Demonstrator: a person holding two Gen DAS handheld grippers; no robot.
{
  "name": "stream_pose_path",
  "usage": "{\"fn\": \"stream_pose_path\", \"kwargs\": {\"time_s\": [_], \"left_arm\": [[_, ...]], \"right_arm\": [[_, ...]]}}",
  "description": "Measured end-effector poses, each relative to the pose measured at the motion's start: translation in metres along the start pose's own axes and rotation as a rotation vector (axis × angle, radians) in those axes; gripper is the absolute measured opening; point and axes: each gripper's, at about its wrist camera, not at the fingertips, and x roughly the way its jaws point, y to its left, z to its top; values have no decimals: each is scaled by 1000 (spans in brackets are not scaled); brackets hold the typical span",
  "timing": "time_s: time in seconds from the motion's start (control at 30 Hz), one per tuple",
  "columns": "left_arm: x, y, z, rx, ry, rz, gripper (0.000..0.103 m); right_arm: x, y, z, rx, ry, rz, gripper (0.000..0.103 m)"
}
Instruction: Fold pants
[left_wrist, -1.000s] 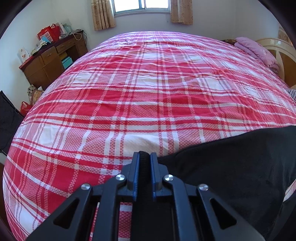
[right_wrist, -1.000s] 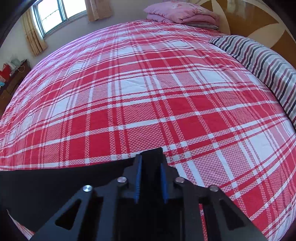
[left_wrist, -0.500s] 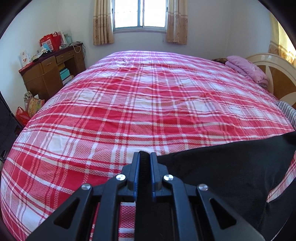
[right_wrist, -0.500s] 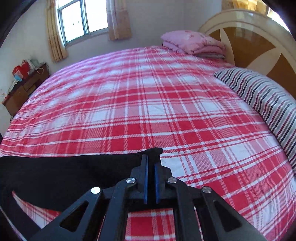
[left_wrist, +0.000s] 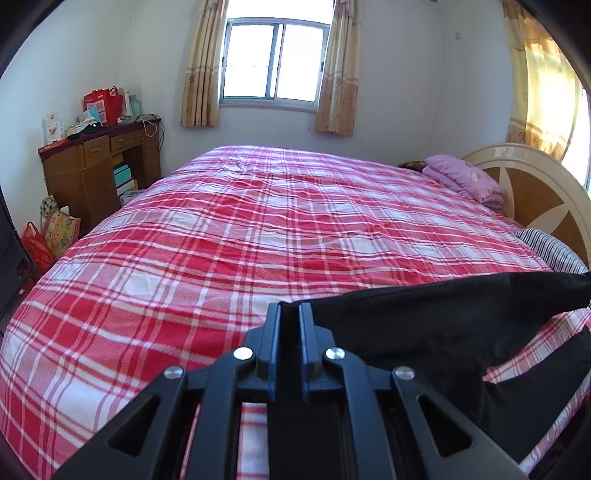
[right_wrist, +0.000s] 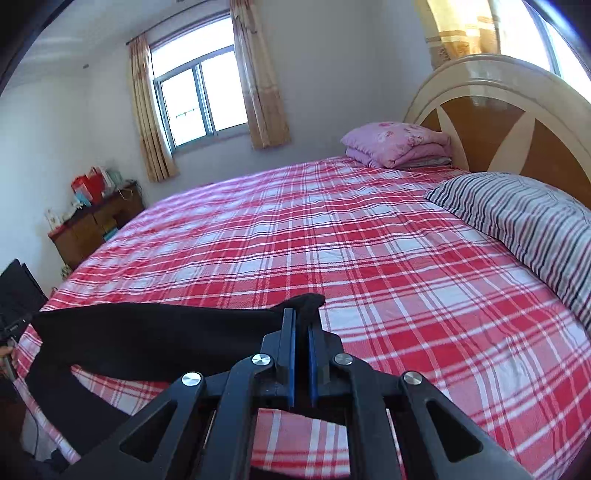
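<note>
The black pants (left_wrist: 436, 325) hang stretched between my two grippers above the red plaid bed (left_wrist: 258, 229). My left gripper (left_wrist: 289, 314) is shut on one corner of the pants, and the cloth runs off to the right with a leg drooping below. My right gripper (right_wrist: 301, 317) is shut on the other corner of the pants (right_wrist: 155, 332), and the cloth runs off to the left. The lower part of the pants is hidden under the grippers.
A folded pink quilt (right_wrist: 395, 142) and a striped pillow (right_wrist: 524, 218) lie by the headboard (right_wrist: 509, 122). A wooden desk (left_wrist: 96, 170) with bags stands left of the bed. A window (left_wrist: 275, 62) is in the far wall.
Both grippers have risen and tilted up with the pants; the bed now sits lower and farther, and the window and walls have come into view. The pants hang freer.
</note>
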Motion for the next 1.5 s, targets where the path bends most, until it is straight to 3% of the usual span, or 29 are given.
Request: {"fn": "stream_pose_path", "kwargs": {"time_s": [0.27, 0.6, 0.67, 0.7, 0.73, 0.77, 0.8, 0.87, 0.9, 1.0, 1.23, 1.27, 1.3, 1.33, 1.4, 1.5], "left_arm": [[-36, 22, -54, -54, -44, -51, 4], [-57, 40, -103, -103, -6, -66, 4], [-61, 41, -101, -112, -6, -57, 4], [-63, 40, -98, -110, -7, -59, 5], [-64, 38, -95, -102, -9, -63, 8], [-64, 34, -93, -92, -7, -59, 17], [-62, 29, -88, -79, 4, -47, 33], [-57, 17, -83, -45, 18, -44, 49], [-52, 9, -79, -17, 32, -30, 49], [-27, -8, -69, 26, 106, 32, 49], [18, -8, -53, 22, 203, 46, 48], [21, -8, -54, 18, 219, 49, 43], [25, -7, -54, 9, 236, 45, 28], [28, -7, -54, 5, 245, 40, 25], [27, -9, -54, 14, 248, 67, 9], [21, -8, -51, 9, 245, 64, 6]], "right_arm": [[-49, -20, -49, 47, -33, 17, 5], [-68, -34, -112, 12, 101, -4, 8], [-72, -38, -118, 13, 118, -22, 18], [-77, -38, -119, 1, 104, -50, 33], [-82, -40, -121, -4, 95, -66, 55], [-87, -40, -119, -4, 79, -89, 61], [-92, -39, -118, -3, 64, -99, 63], [-99, -34, -112, -1, 37, -96, 63], [-101, -28, -108, -10, 26, -98, 63], [-100, 5, -96, -79, 6, -62, 63], [-63, 120, -90, -350, 49, -1, 63], [-54, 137, -92, -383, 63, 17, 63], [-42, 160, -95, -425, 80, 44, 63], [-32, 176, -98, -456, 92, 64, 63], [-11, 210, -108, -537, 116, 84, 63], [19, 267, -132, -703, 153, 103, 63]]}}
